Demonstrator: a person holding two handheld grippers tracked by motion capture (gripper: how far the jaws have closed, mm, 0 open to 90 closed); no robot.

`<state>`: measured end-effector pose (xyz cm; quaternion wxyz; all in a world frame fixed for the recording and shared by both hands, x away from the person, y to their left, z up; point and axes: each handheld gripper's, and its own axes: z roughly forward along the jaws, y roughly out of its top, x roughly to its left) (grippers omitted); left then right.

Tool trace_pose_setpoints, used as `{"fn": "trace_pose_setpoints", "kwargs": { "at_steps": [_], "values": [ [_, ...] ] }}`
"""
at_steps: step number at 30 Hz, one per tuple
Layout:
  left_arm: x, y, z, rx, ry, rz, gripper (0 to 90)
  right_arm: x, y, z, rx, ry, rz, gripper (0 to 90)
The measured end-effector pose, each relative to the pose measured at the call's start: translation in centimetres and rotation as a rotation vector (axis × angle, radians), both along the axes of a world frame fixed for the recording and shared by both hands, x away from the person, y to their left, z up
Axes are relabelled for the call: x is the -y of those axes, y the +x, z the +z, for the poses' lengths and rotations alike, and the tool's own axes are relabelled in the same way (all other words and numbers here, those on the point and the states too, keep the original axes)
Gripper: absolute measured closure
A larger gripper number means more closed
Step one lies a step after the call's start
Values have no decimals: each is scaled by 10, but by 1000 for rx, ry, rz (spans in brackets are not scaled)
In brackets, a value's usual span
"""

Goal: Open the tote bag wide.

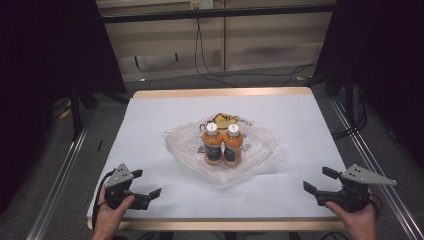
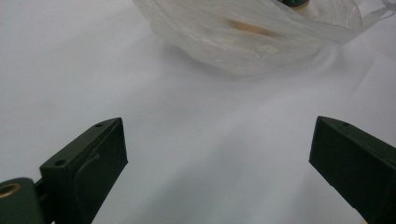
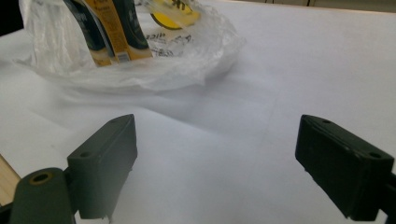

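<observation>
Two orange bottles with white caps (image 1: 212,144) (image 1: 232,145) stand upright side by side inside a crumpled clear plastic bag (image 1: 257,150) at the middle of the table. The bag (image 2: 243,42) lies ahead in the left gripper view. In the right gripper view the bottles' labelled lower parts (image 3: 112,28) show through the bag (image 3: 196,60). My left gripper (image 1: 148,185) rests near the front left, open, nothing between its jaws (image 2: 217,163). My right gripper (image 1: 317,180) sits at the front right, also open and empty (image 3: 217,168).
A white sheet (image 1: 300,125) covers the wooden table (image 1: 220,92). A yellow printed patch (image 1: 223,119) shows on the bag behind the bottles. Cables (image 1: 240,77) run on the floor beyond the table. Metal rails (image 1: 65,165) flank both sides.
</observation>
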<state>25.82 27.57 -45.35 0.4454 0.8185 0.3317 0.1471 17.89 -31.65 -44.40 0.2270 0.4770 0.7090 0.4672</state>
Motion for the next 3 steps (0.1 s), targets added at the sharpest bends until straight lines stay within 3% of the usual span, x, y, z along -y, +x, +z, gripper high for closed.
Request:
{"fn": "trace_pose_setpoints", "kwargs": {
  "at_steps": [3],
  "values": [
    [-2,1,0,20,15,9,38,3,0,-3,-8,-23,-6,114]
  ]
}}
